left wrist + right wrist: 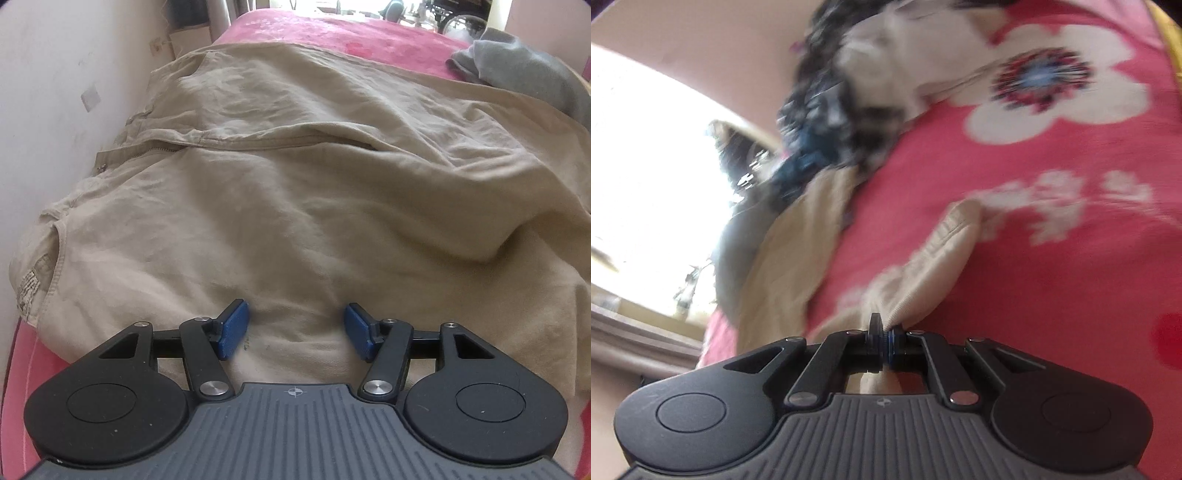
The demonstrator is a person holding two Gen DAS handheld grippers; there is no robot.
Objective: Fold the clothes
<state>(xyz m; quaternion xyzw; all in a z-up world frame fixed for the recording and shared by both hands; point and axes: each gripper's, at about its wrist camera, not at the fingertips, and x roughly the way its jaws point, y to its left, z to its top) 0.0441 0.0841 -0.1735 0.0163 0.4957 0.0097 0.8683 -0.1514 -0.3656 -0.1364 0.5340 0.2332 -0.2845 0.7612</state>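
Observation:
A beige jacket (295,177) lies spread over the pink bed, its zipper and collar toward the left wall. My left gripper (295,326) hovers low over the jacket's near part, open, its blue pads (232,328) wide apart with cloth under them but nothing pinched. In the right wrist view, which is blurred, my right gripper (884,338) is shut on a bunched beige cuff or sleeve end (934,273) of the jacket, which trails away over the pink flowered bedcover (1052,221).
A grey garment (524,70) lies at the bed's far right. A white wall (55,110) runs close along the left. A pile of dark patterned and white clothes (857,85) sits beyond the sleeve. A bright window (646,166) is at left.

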